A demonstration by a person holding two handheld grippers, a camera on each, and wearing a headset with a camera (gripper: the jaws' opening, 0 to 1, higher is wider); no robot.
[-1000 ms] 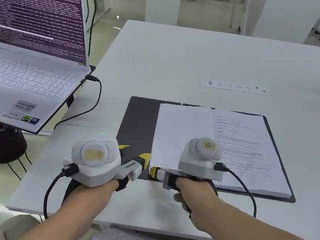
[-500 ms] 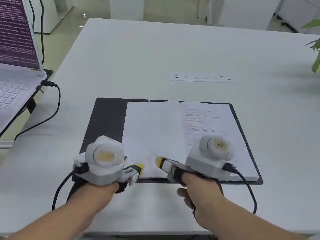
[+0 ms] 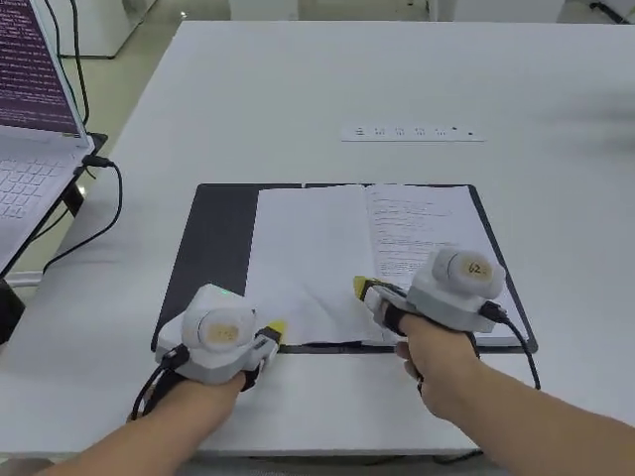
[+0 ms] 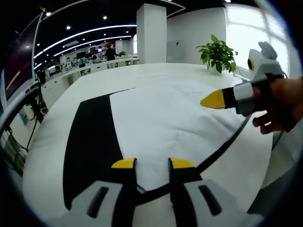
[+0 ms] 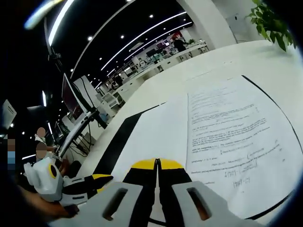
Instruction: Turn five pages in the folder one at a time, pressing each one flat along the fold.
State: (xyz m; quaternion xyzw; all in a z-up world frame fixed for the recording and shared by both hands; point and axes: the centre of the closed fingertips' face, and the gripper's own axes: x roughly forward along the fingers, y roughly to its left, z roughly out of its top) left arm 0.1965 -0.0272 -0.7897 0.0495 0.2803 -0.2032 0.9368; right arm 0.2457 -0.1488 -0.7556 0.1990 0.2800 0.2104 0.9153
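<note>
**Readable text: almost none**

Round sticker on top of the right gripper [image 3: 369,290] has two characters, possibly "62", not certain. Sticker on the left gripper [image 3: 275,328] is blurred. Print on the folder's [image 3: 213,248] right page [image 3: 422,233] and the laptop screen [image 3: 35,79] is too small to read.

Bare table [image 3: 298,79] beyond folder [image 3: 213,248], socket strip [image 3: 412,132] near; laptop [image 3: 25,169], cable [image 3: 117,196] crowd left side.

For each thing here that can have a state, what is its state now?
folder: open, lying flat
blank page: lying on the left side, lightly creased
printed page: lying flat on the right side
laptop: lid open, screen lit
left gripper: open
right gripper: shut
</note>
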